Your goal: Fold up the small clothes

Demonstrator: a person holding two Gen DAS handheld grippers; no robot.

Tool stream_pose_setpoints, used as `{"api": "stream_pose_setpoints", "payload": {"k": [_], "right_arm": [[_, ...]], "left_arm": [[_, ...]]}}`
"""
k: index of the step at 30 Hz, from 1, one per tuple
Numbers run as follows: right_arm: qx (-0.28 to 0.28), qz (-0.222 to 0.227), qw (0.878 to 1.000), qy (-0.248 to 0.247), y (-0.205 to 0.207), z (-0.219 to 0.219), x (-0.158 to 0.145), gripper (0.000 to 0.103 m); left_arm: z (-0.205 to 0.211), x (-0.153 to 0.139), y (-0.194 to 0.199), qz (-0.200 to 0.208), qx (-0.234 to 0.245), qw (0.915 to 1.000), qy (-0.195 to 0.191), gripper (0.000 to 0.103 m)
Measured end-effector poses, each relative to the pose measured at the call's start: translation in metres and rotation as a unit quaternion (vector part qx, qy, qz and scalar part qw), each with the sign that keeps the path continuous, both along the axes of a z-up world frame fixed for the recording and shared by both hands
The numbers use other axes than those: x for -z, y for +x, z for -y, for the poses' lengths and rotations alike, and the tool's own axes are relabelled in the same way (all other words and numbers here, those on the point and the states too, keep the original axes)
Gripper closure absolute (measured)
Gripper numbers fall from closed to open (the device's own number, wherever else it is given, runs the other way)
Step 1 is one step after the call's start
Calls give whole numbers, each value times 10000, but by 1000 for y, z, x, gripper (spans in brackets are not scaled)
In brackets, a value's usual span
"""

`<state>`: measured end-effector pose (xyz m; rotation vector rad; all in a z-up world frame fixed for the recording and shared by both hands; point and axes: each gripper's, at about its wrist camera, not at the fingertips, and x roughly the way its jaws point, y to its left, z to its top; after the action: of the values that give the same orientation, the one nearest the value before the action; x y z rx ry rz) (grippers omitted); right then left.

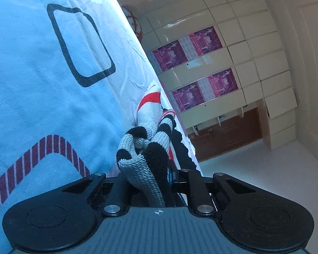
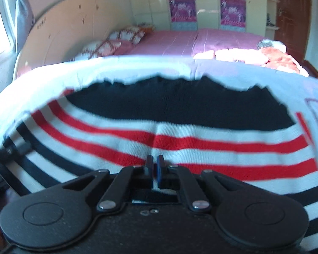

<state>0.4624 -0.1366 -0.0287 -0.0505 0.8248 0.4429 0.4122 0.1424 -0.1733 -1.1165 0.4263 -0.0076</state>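
Observation:
A knit garment with black, white and red stripes lies on a light blue sheet. In the left wrist view one end of it is bunched up between the fingers of my left gripper, which is shut on that bunch; the cloth hides the fingertips. In the right wrist view the garment spreads wide, with a black band at the far edge and red and white stripes nearer. My right gripper is shut on it, and a crease in the fabric runs straight up from its fingertips. That view is blurred.
The sheet ends at an edge on the right of the left wrist view, with pale floor beyond. A cream wardrobe with pink posters stands behind. A pink bed with pillows and an orange cloth pile lies further back.

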Motion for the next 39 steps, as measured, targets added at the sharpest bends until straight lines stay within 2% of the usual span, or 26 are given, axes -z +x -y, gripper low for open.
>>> {"api": "stream_pose_setpoints", "payload": {"k": [1, 4, 8, 12, 16, 19, 22, 23, 24, 25, 27, 29, 31, 34, 36, 37, 39], "right_arm": [[-64, 143, 9999, -28, -1, 1, 3, 102], [-54, 189, 9998, -15, -2, 0, 3, 102], [-242, 487, 9972, -510, -15, -12, -2, 101], [-344, 540, 9962, -593, -23, -16, 2, 100], [-226, 345, 9985, -371, -10, -14, 1, 101], [-409, 523, 9972, -347, -13, -9, 6, 101], [-698, 989, 9906, -644, -26, -12, 12, 101], [-688, 1006, 9909, -574, -26, -10, 13, 101], [-631, 866, 9937, -319, -22, -3, 12, 101], [-527, 561, 9969, 150, -13, 10, 9, 102], [-122, 43, 9947, 1023, -2, 45, 1, 102], [355, 395, 9903, 1287, -16, 82, -13, 89], [679, 614, 9872, 1309, -34, 117, -24, 87], [1097, 579, 9813, 1469, -55, 176, -29, 86], [1386, 499, 9779, 1485, -68, 212, -28, 86], [1549, 462, 9753, 1502, -74, 230, -28, 85], [1871, 351, 9703, 1494, -86, 258, -25, 81]], "left_arm": [[1, 0, 2, -33, -11, 10000, 33, 88], [1, -1, 10, -111, 9, 9999, 122, 88], [0, -4, 14, -181, -6, 9996, 198, 88], [1, -5, 12, -222, -14, 9994, 261, 88], [3, -13, 13, -285, 11, 9984, 484, 88], [11, -33, 9, -164, 88, 9965, 817, 89], [23, -64, 13, 107, 178, 9932, 1146, 89], [29, -79, 16, 236, 229, 9911, 1288, 89], [37, -93, 20, 331, 336, 9879, 1480, 89], [47, -107, 26, 404, 471, 9838, 1683, 89], [73, -134, 39, 510, 788, 9734, 2091, 89], [103, -157, 52, 574, 1082, 9610, 2480, 89], [134, -171, 62, 685, 1348, 9540, 2587, 89], [188, -176, 73, 825, 1849, 9380, 2813, 89], [228, -170, 79, 763, 2290, 9231, 2993, 89], [251, -164, 83, 598, 2579, 9109, 3165, 89], [295, -140, 95, -50, 3254, 8765, 3546, 88]]}}
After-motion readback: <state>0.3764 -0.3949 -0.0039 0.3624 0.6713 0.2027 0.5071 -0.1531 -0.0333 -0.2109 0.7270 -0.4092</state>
